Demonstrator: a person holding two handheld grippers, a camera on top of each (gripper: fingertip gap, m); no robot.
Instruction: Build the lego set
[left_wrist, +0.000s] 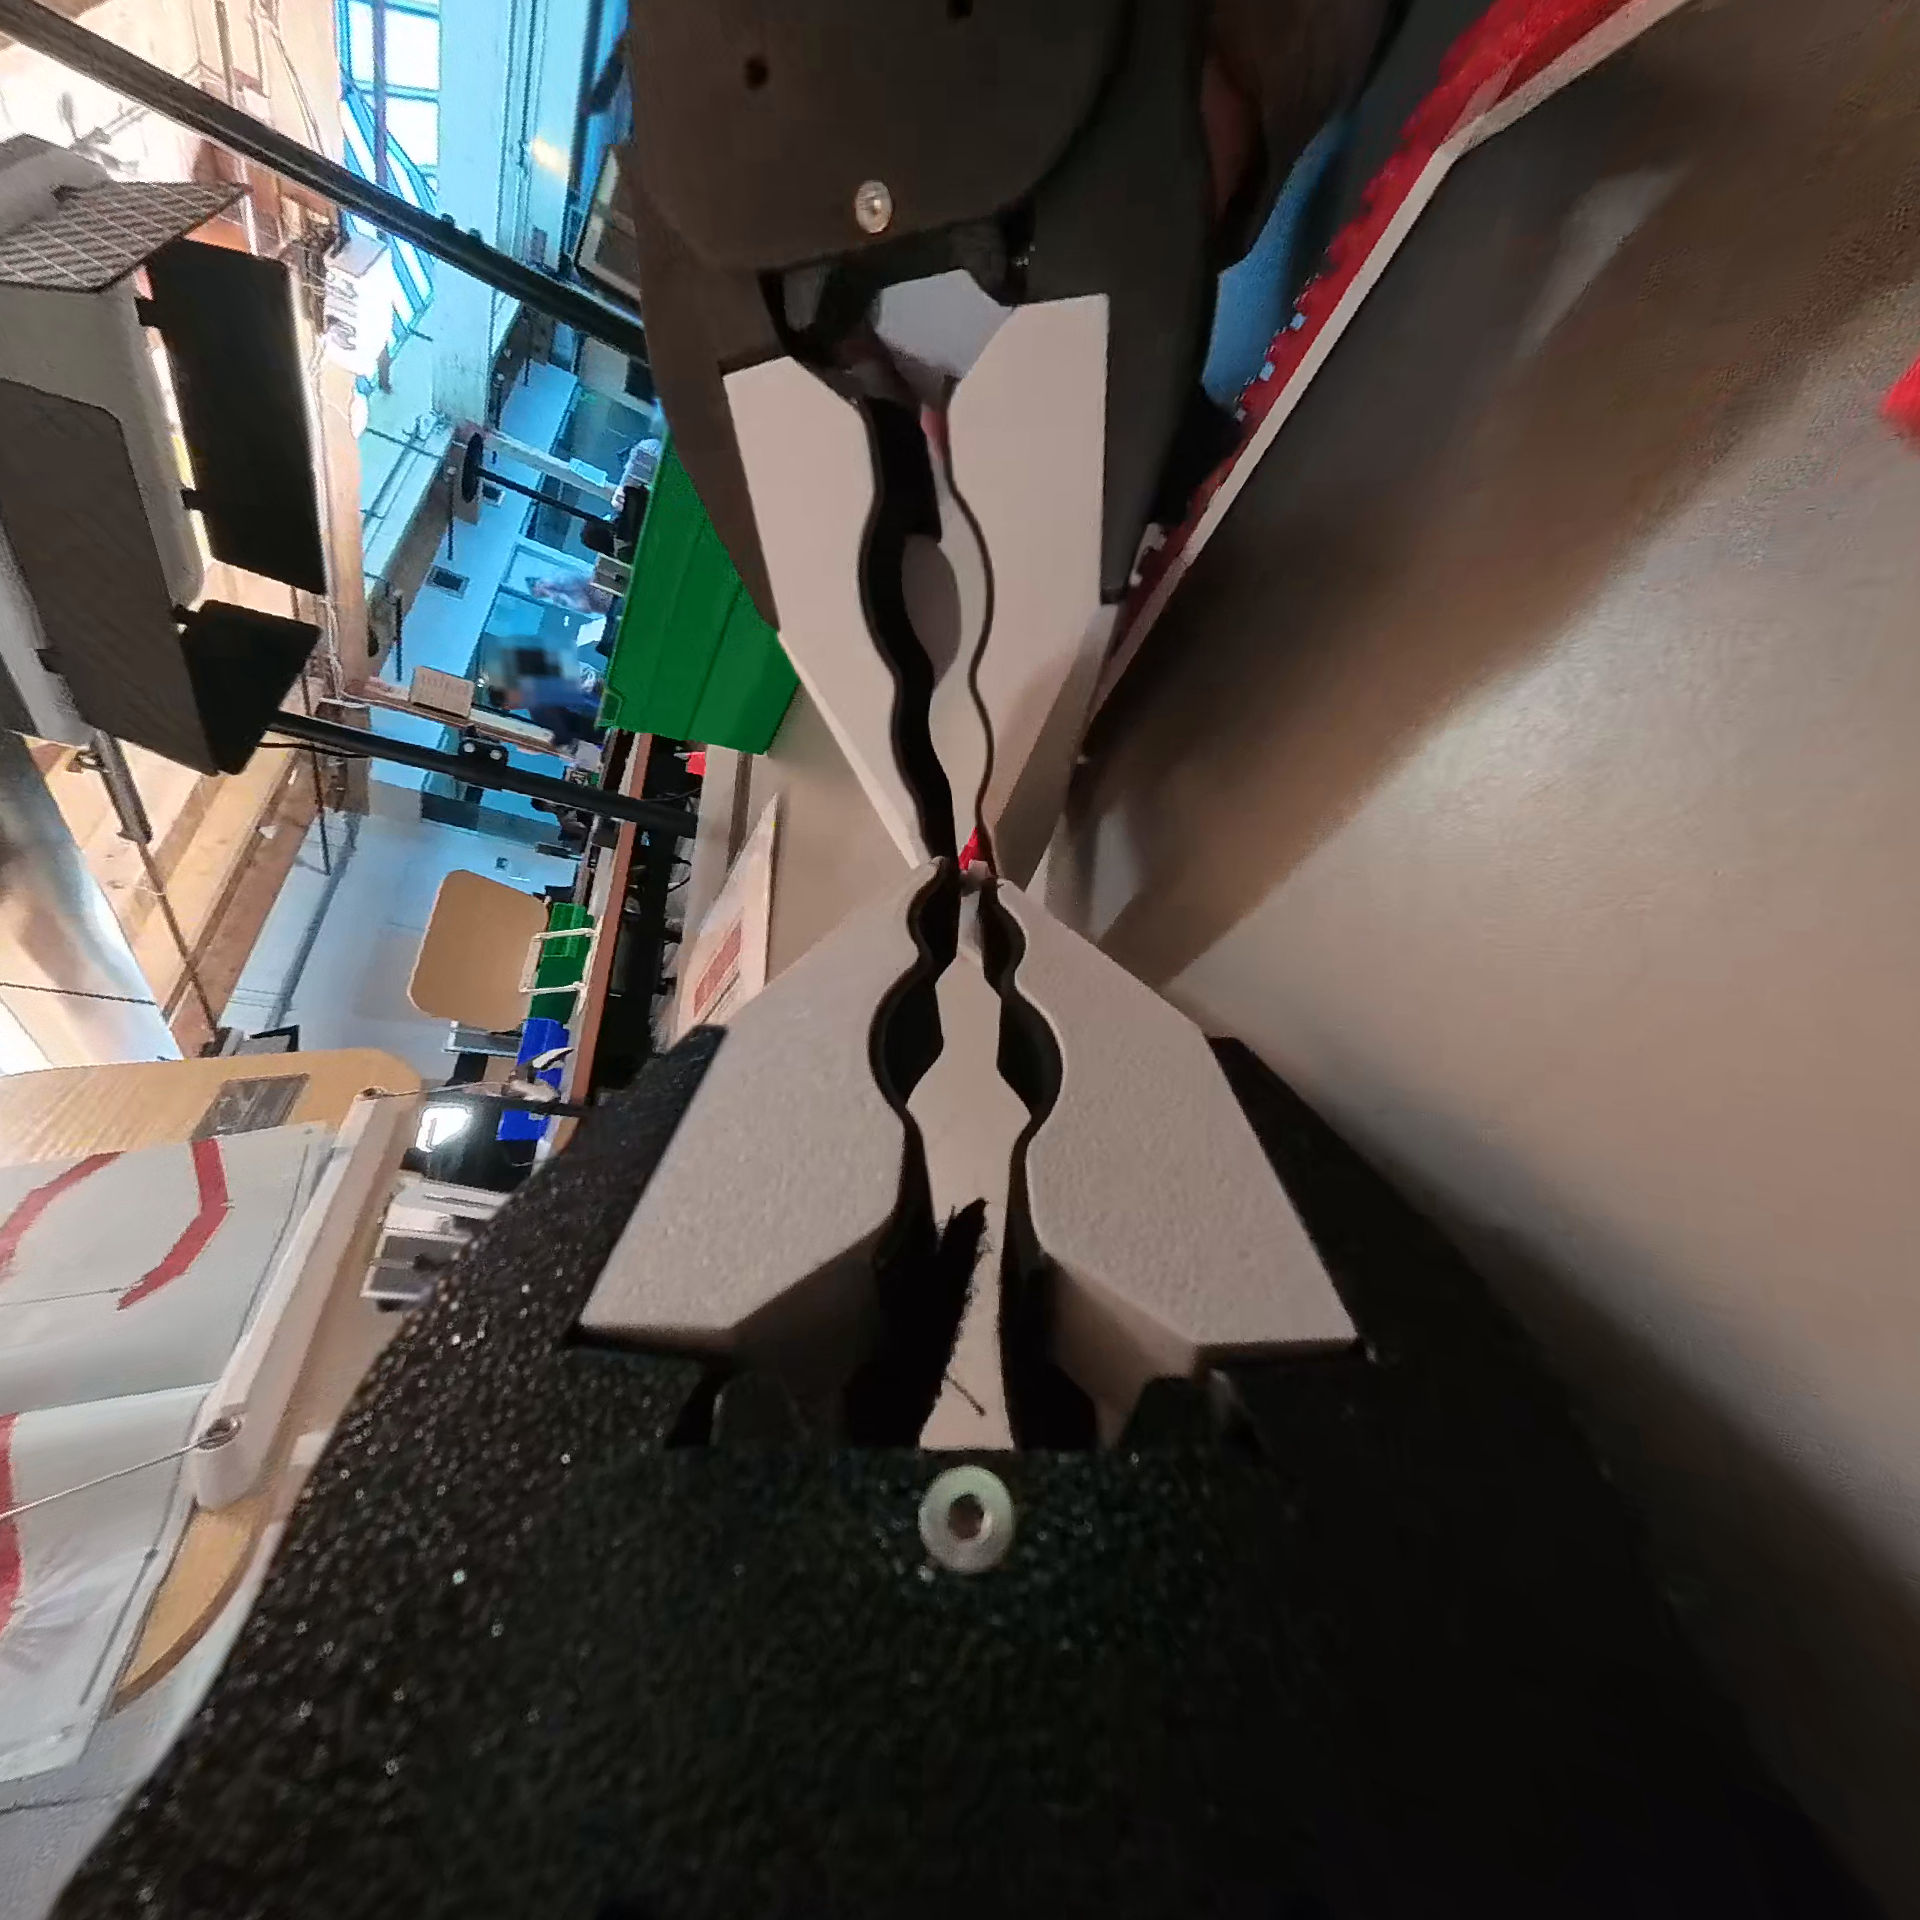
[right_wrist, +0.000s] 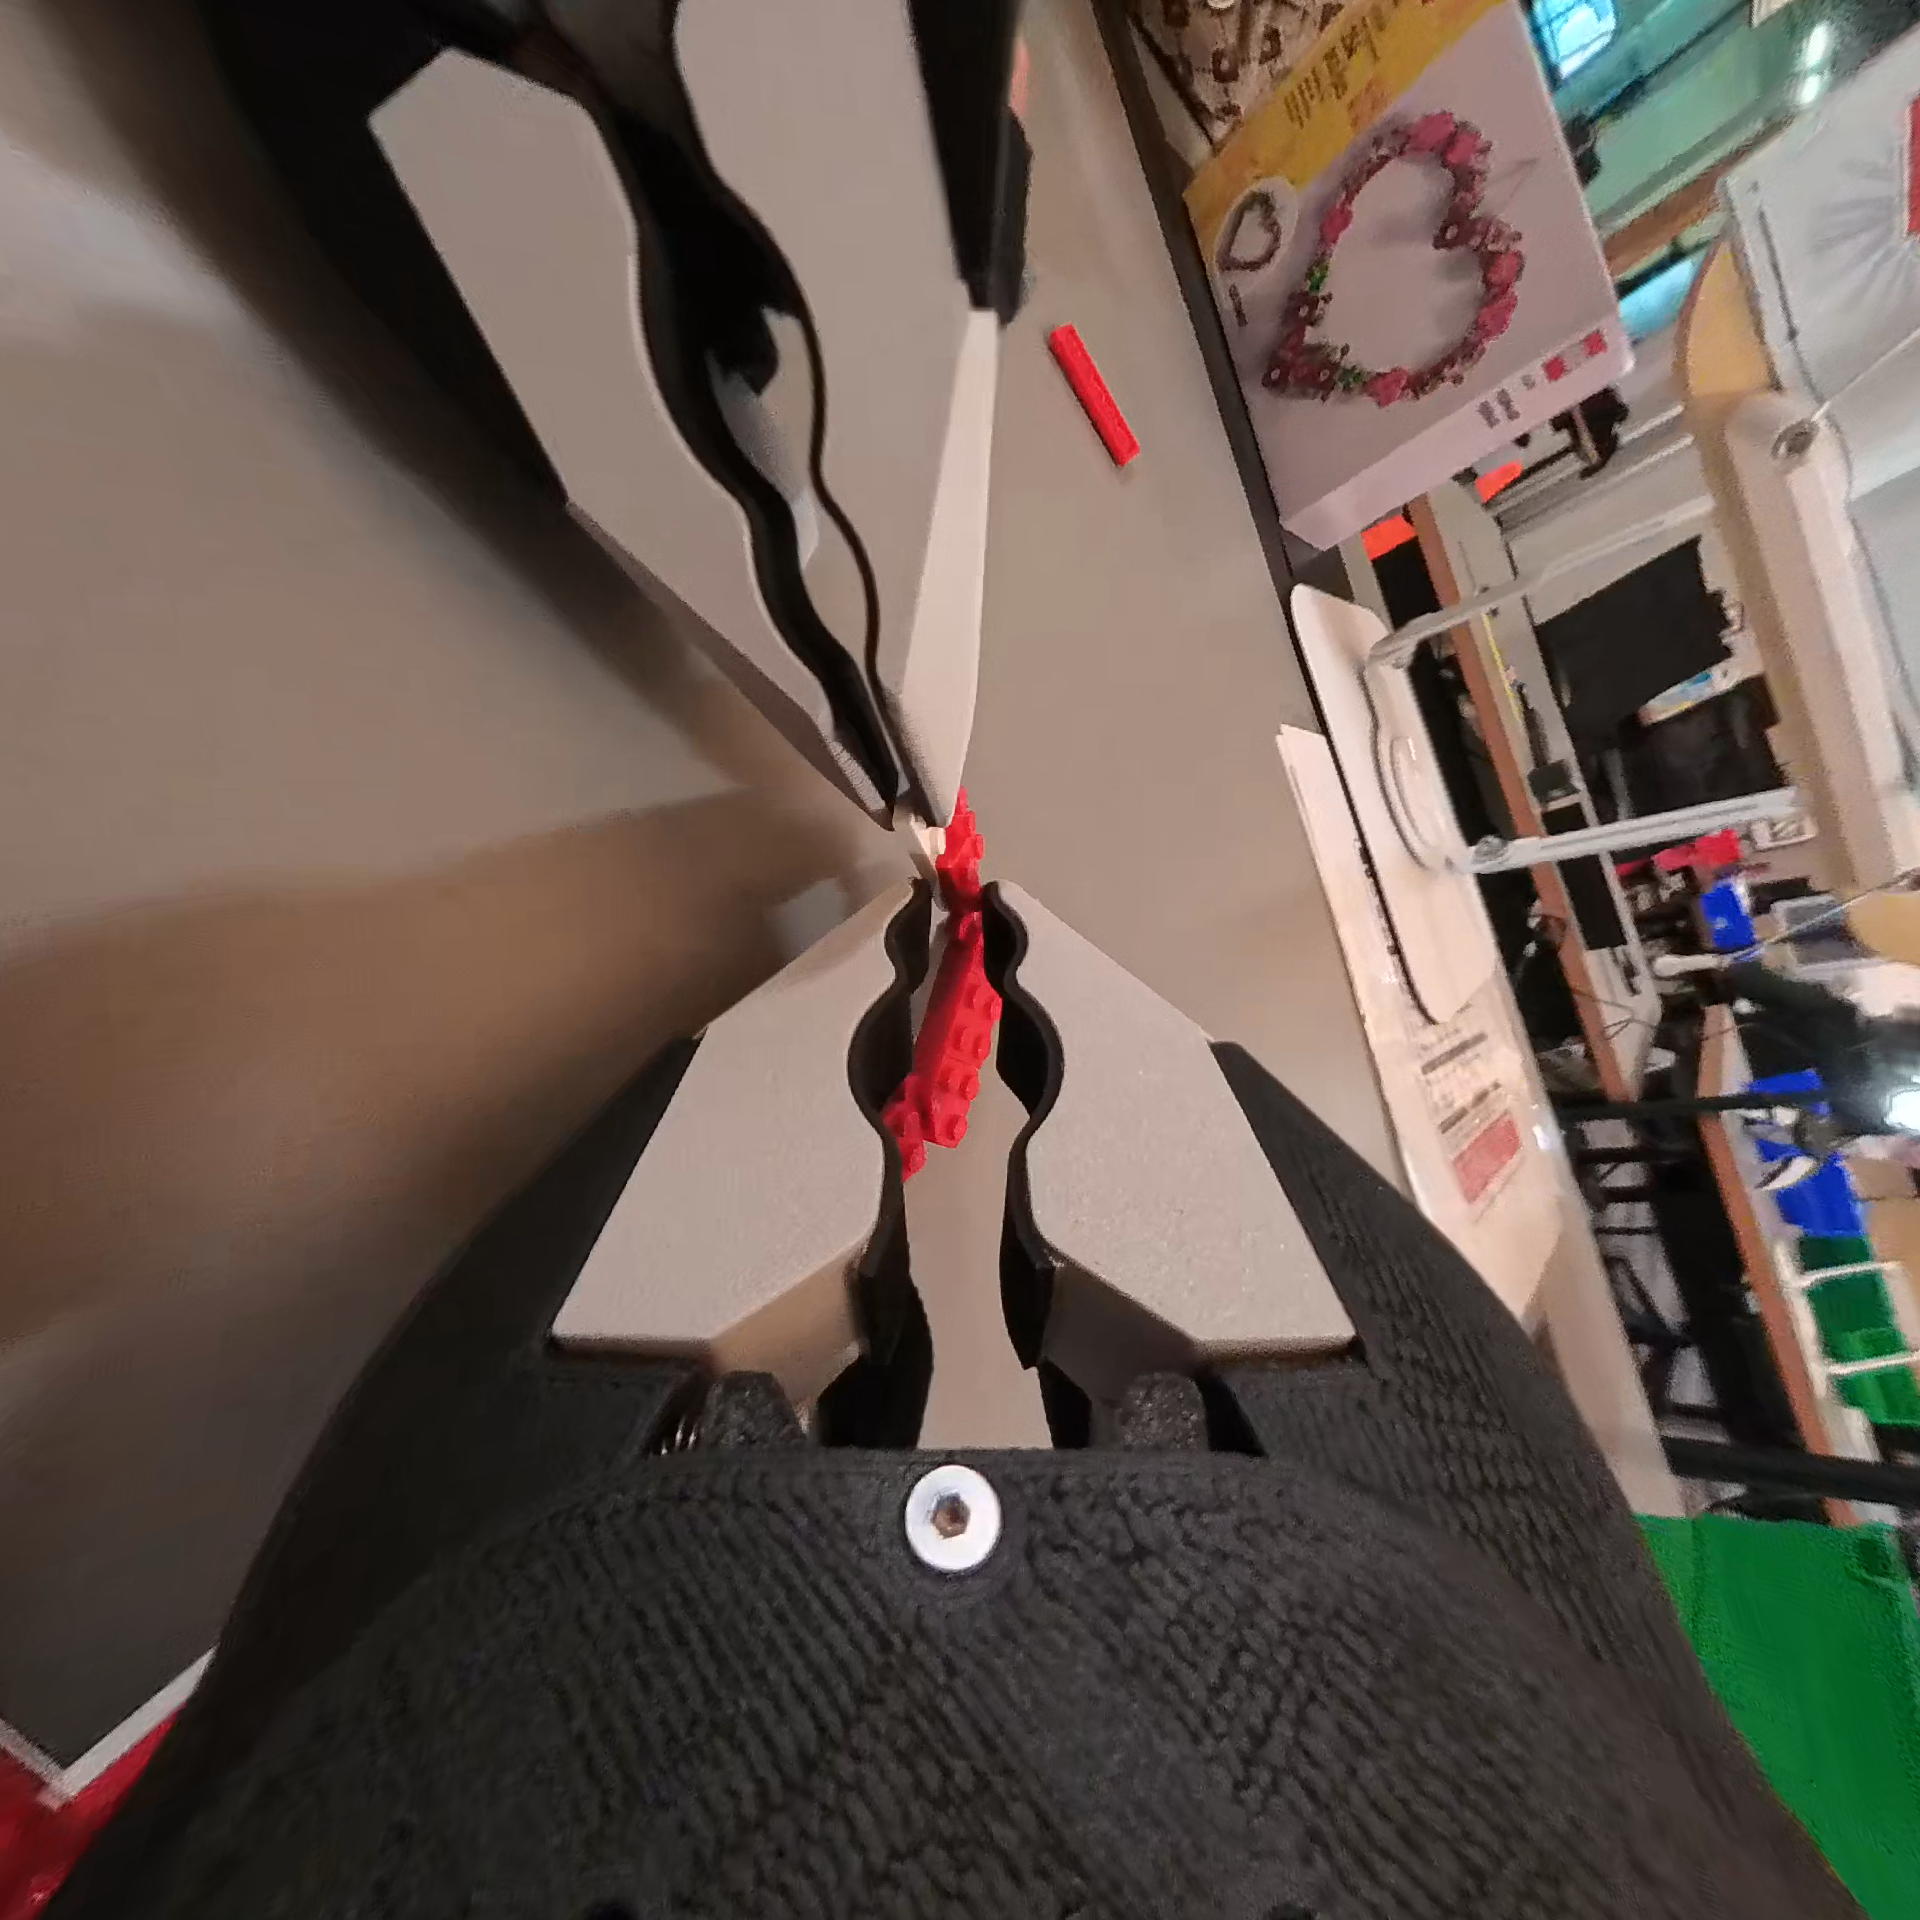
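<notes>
Over the grey table (right_wrist: 1143, 675), with the set's box (right_wrist: 1455, 343) lying off at the far edge, nothing but two claws meeting nose to nose in mid-air. Looks like the joining step of the build: mating one small part onto a sub-assembly, not picking or sorting. Starting with the bigger bit: right gripper (right_wrist: 951, 899) narrowed down and pinching a red plate assembly (right_wrist: 961, 1029), several studded plates stacked into a long strip, running back between the fingers with its front end poking out past the tips. Coming in from the opposite side, left gripper (left_wrist: 966, 883), closed almost fully, apparently nipping a tiny white piece (right_wrist: 928, 840) right at the tips; too small to say what kind of part, and hard to tell whether already touching the red end or just beside it. Also a loose red plate (right_wrist: 1093, 393) lying flat on the table well apart from the action, probably waiting for a later step. Next move, best guess: line up the white bit square over the studs at the red strip's front end, press straight in while clamping the strip hard, then ease the left claw open. Biggest worry: twisting the strip out of that pinch.
</notes>
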